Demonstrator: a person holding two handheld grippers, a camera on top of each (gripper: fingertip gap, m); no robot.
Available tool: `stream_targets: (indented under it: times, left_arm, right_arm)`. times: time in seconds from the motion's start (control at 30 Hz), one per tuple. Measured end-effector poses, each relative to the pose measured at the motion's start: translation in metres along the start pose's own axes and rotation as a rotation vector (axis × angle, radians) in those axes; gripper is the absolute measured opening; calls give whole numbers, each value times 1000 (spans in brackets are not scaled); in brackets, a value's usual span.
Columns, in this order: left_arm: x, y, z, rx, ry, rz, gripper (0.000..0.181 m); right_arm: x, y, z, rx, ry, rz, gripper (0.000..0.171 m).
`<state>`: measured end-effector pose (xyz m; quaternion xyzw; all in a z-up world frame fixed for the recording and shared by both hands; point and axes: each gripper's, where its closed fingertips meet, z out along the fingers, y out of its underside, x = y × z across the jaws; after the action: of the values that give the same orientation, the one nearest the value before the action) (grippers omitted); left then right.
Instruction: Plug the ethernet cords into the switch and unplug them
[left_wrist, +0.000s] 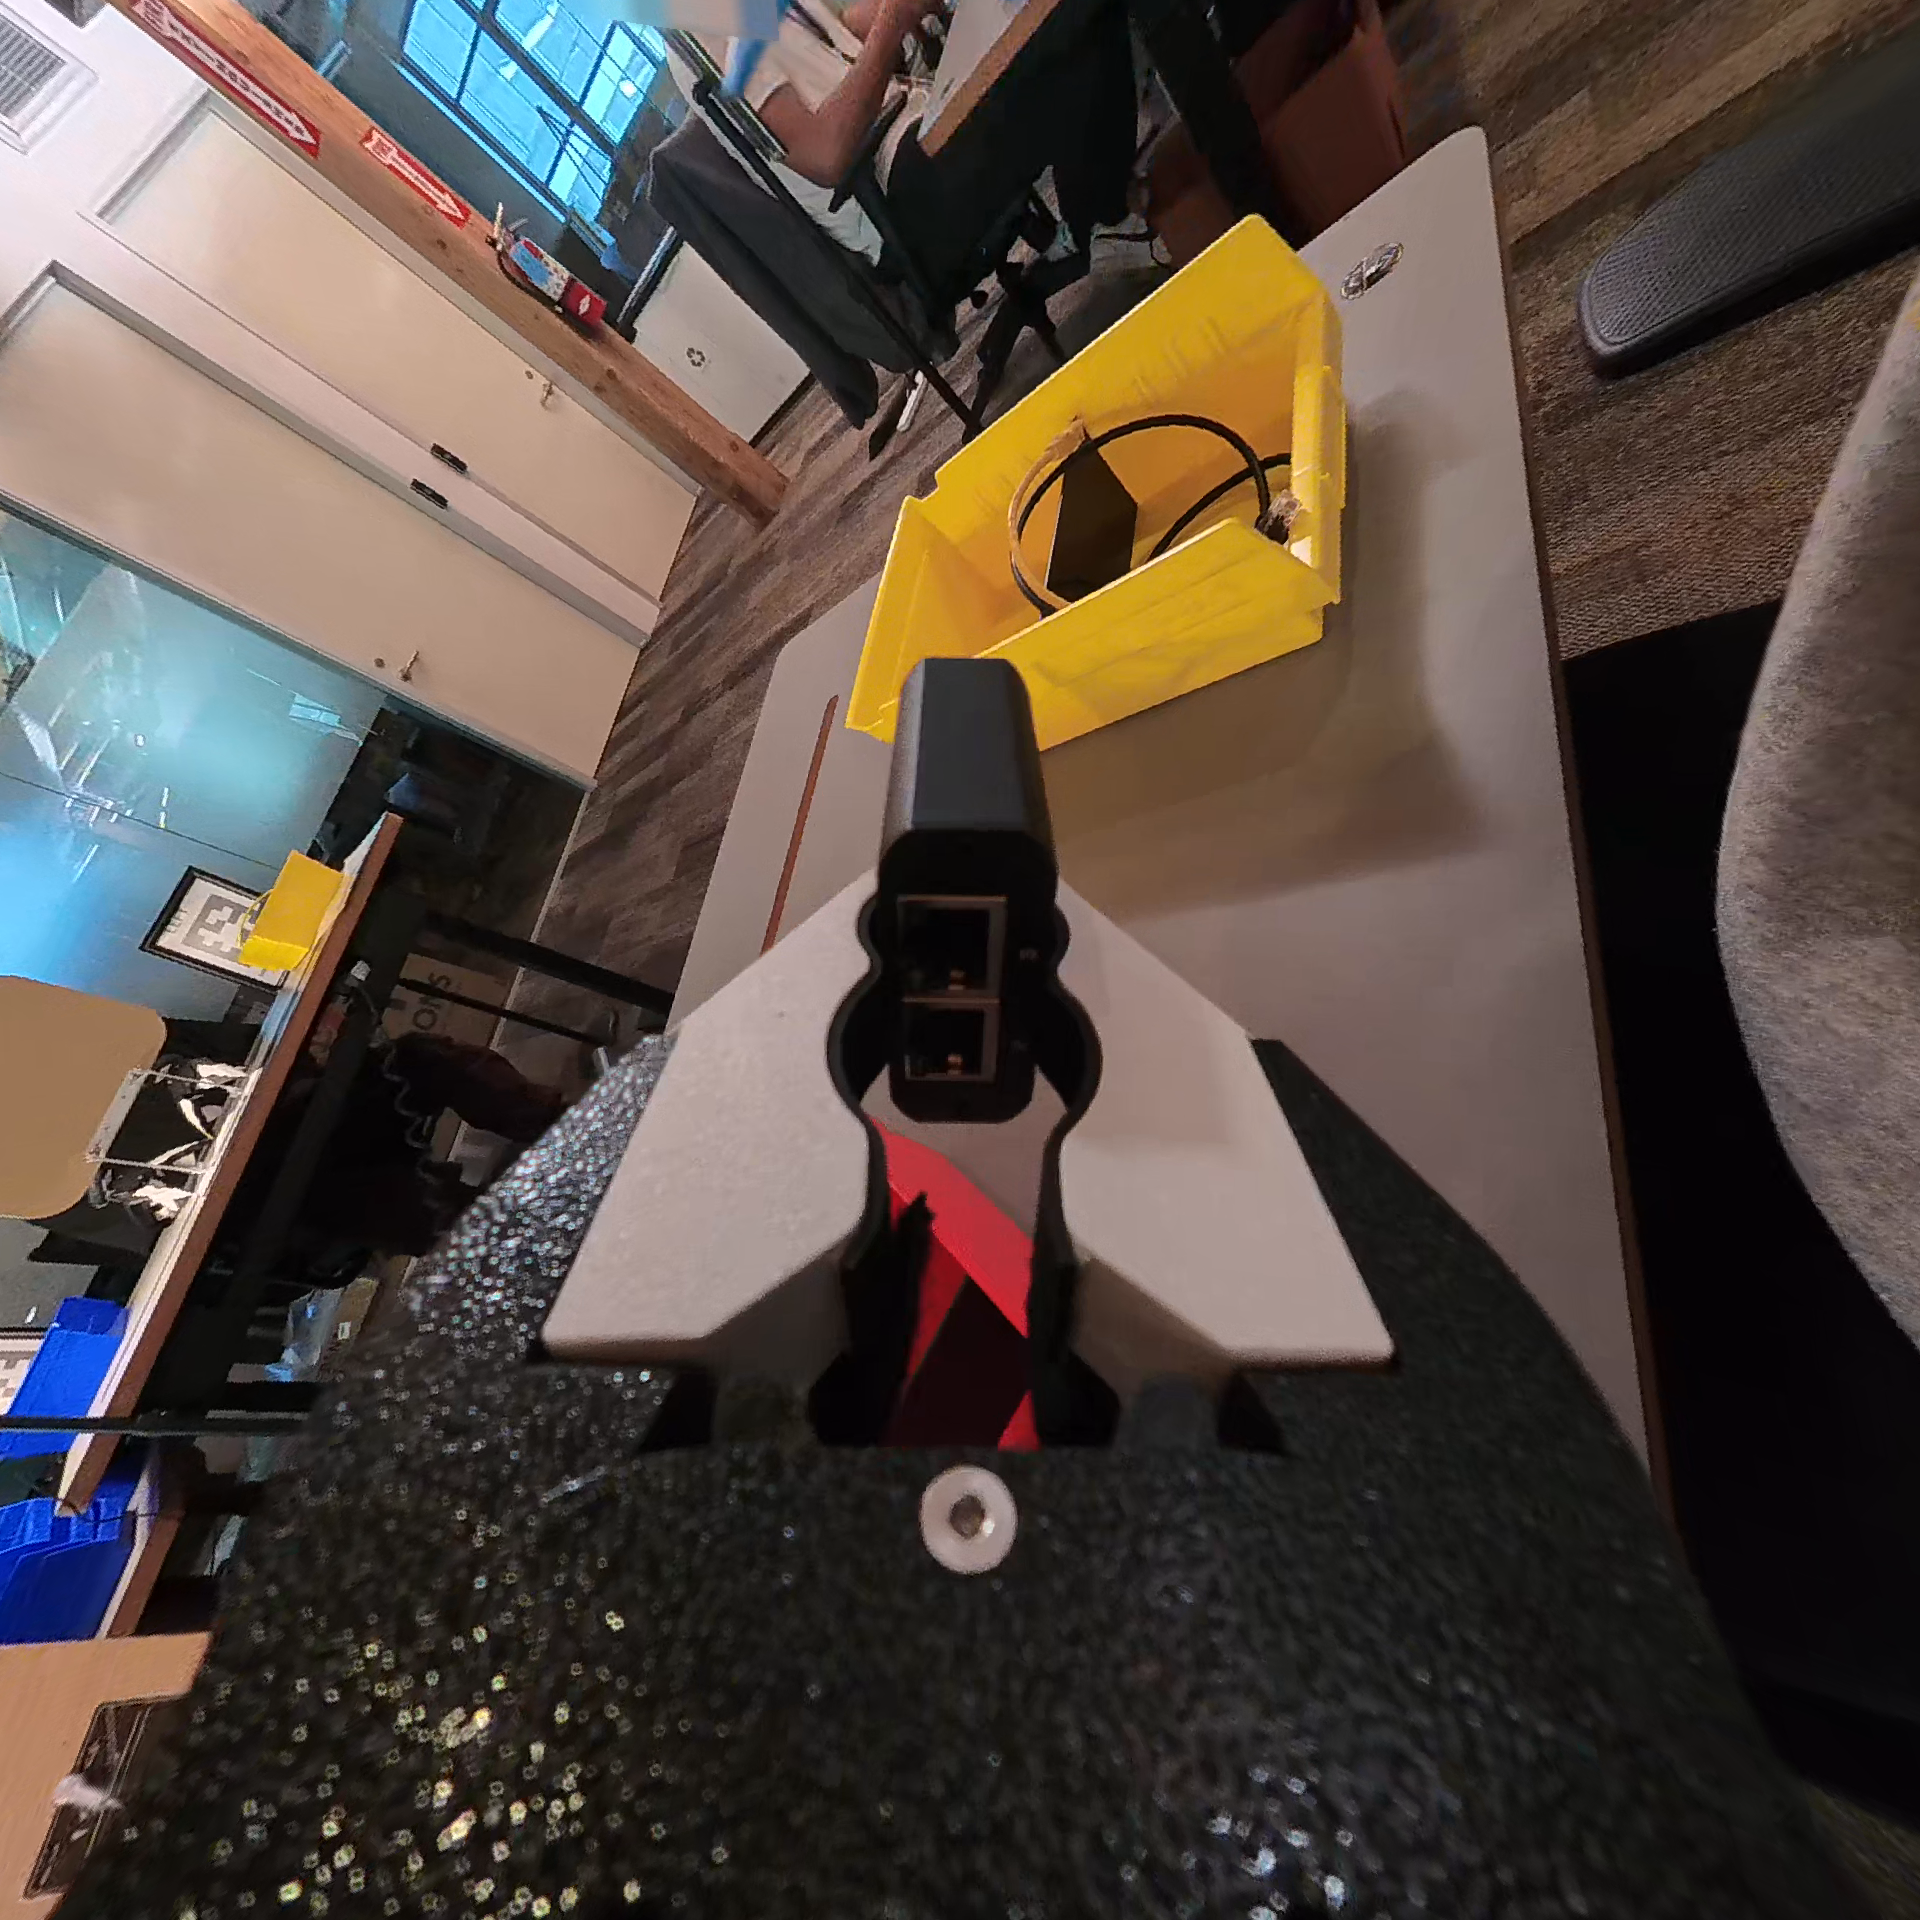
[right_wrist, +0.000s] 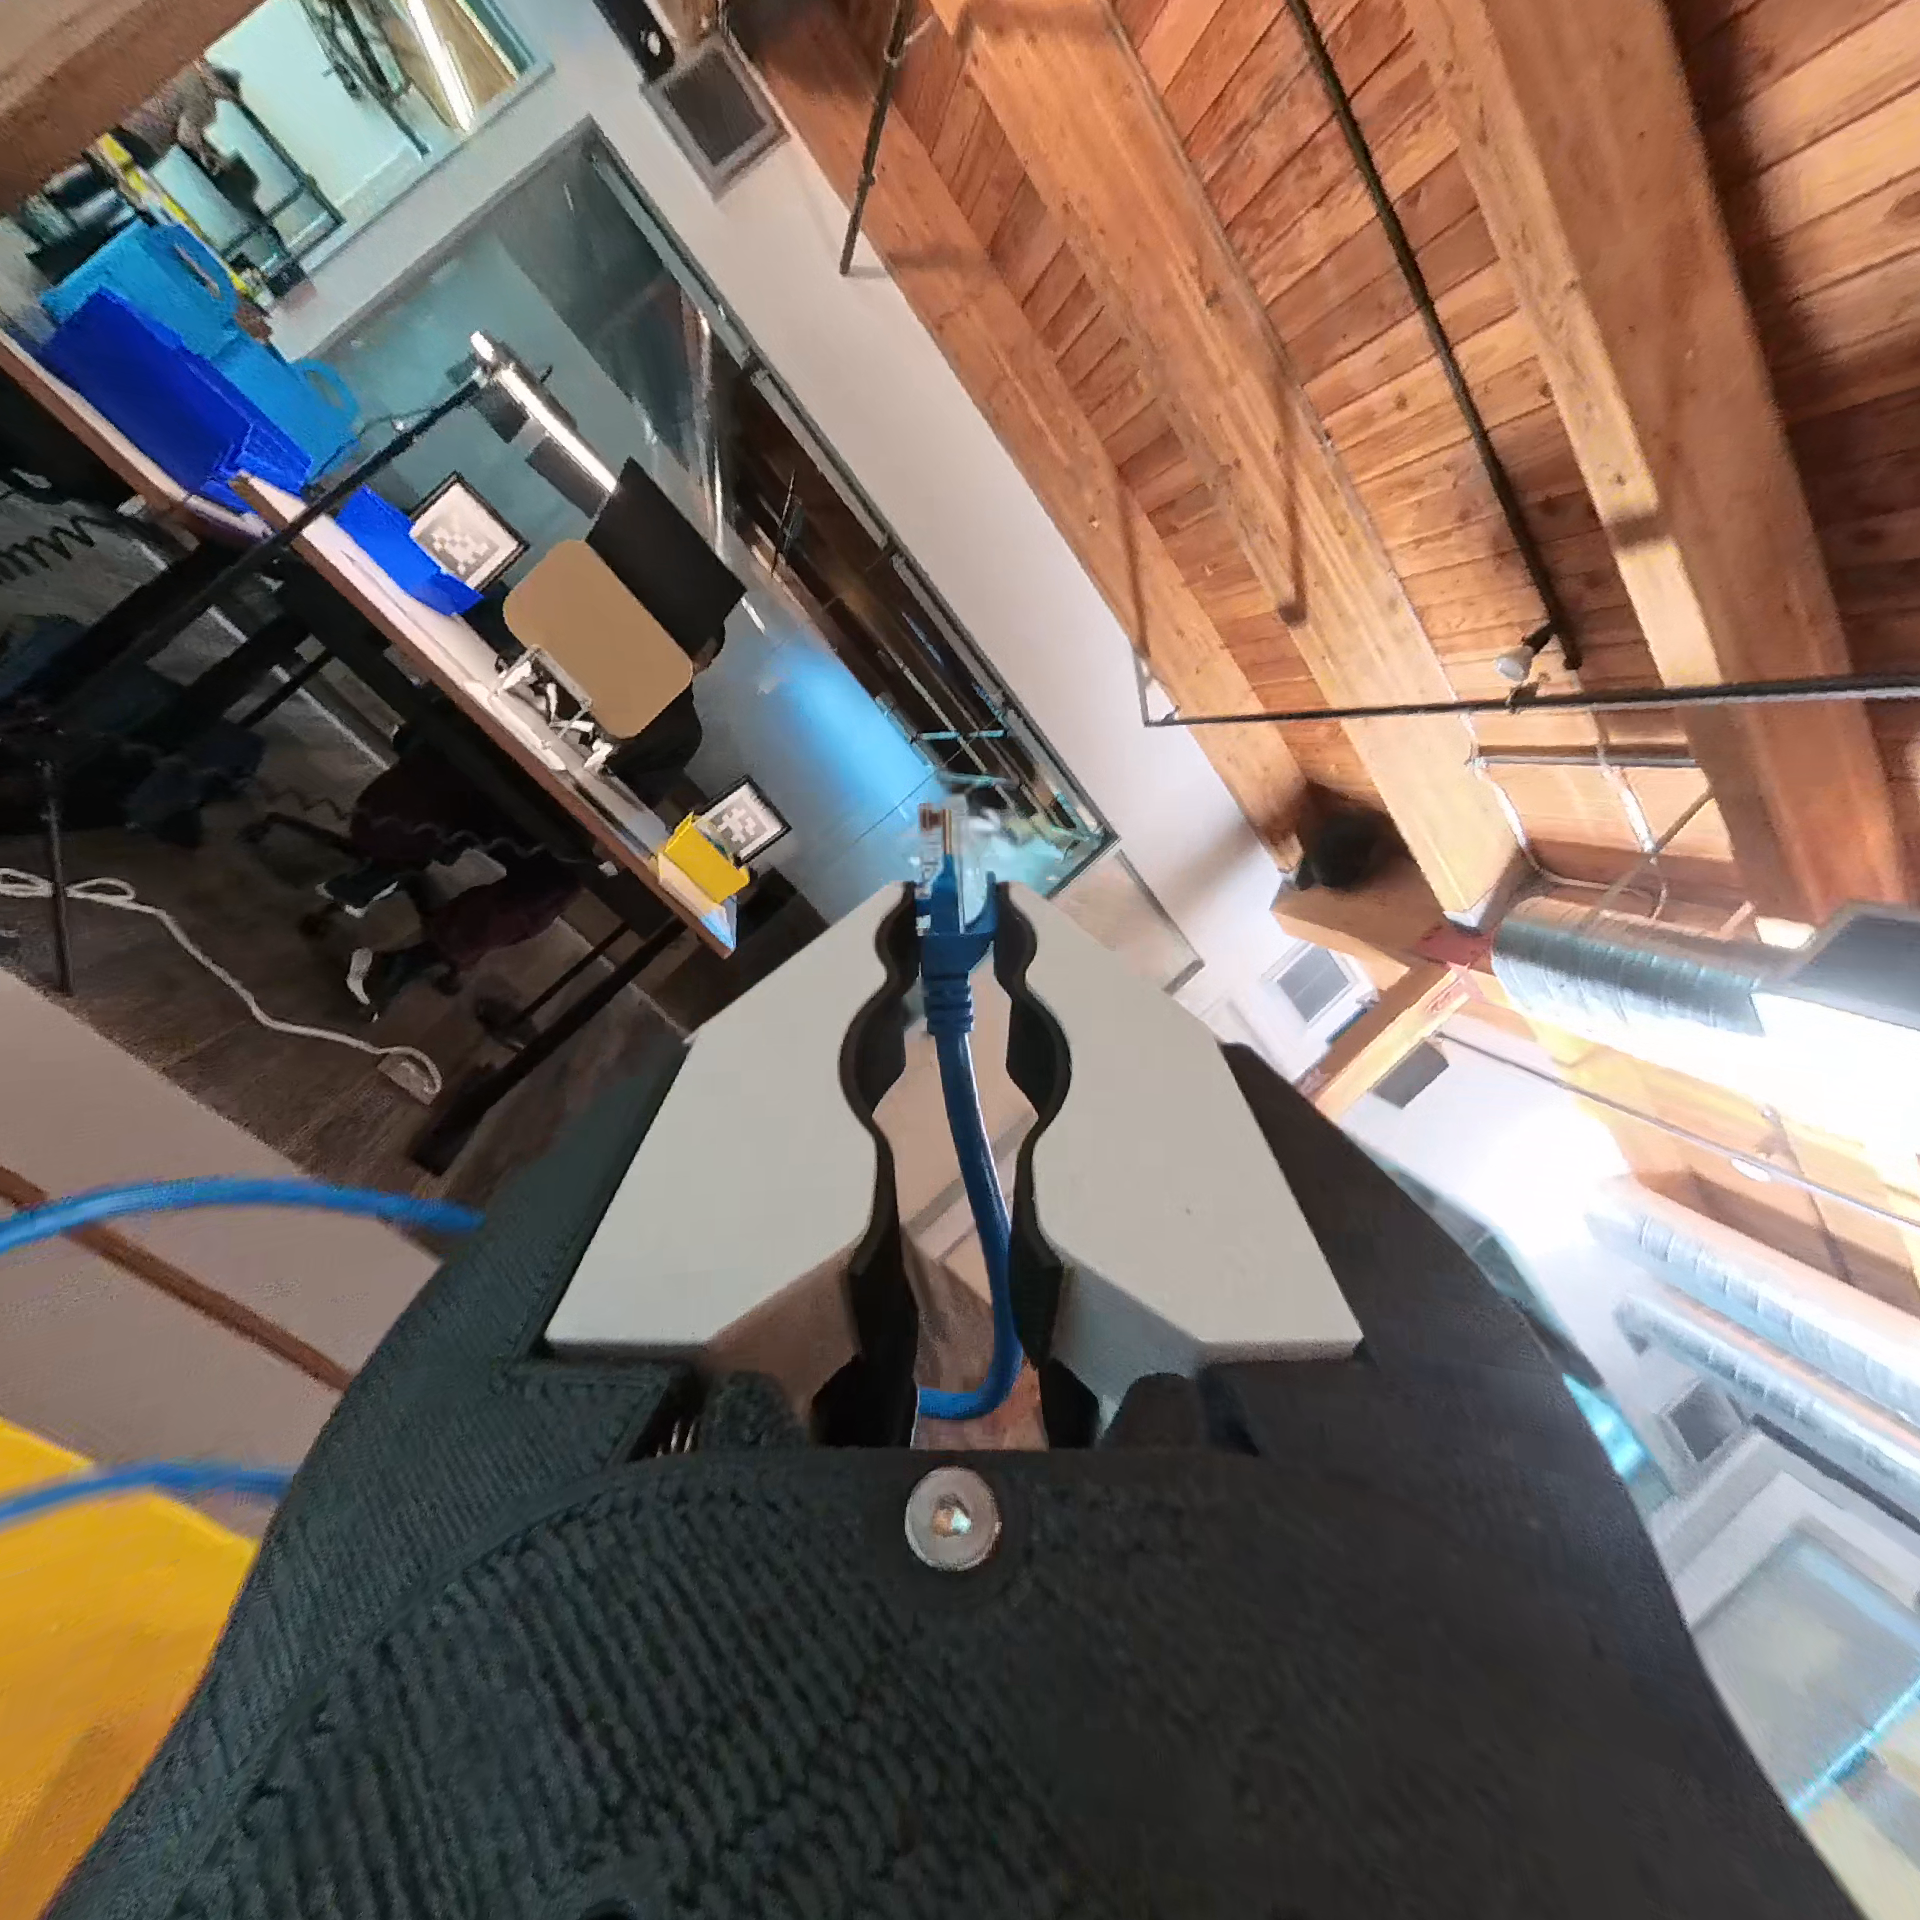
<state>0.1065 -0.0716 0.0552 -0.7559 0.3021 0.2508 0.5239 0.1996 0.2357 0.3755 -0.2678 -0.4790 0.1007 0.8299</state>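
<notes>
My left gripper (left_wrist: 961, 987) is shut on a small black switch (left_wrist: 961, 831), held above the grey table (left_wrist: 1351, 935). Its two empty ports (left_wrist: 951, 987) face the camera, one above the other. My right gripper (right_wrist: 951, 914) is shut on the boot of a blue ethernet cord (right_wrist: 951, 966). Its clear plug (right_wrist: 940, 831) sticks out past the fingertips and points up toward the room. The cord loops back between the fingers and out to the left (right_wrist: 208, 1205). A black ethernet cord (left_wrist: 1143, 468) lies coiled in a yellow bin (left_wrist: 1143, 623) on the table.
The yellow bin also holds a black box (left_wrist: 1086, 520). A red and black thing (left_wrist: 966, 1299) lies below my left fingers. A grey sleeve (left_wrist: 1829, 935) is at the right edge. Other desks, blue bins (right_wrist: 156, 395) and chairs stand in the room behind. Left tips to right tips: about 45 cm.
</notes>
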Motion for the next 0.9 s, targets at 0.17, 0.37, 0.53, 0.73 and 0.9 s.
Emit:
stream_targets:
  times: [0.17, 0.37, 0.53, 0.73, 0.9]
  left_arm:
    - [4, 1, 6, -11, 19, 3, 22]
    - [9, 6, 15, -48, 34, 21, 22]
    - [15, 8, 24, -48, 62, 16, 22]
    - [23, 8, 35, -54, 89, 25, 21]
    - [29, 8, 41, -65, 108, 35, 21]
  right_arm:
    - [-43, 58, -4, -95, -87, 72, 11]
    - [-114, 130, -33, -141, -127, 115, 11]
    - [-183, 181, -63, -196, -216, 27, 12]
    - [-299, 226, -115, -353, -813, 142, 12]
    - [-343, 256, -154, -563, -1105, 252, 12]
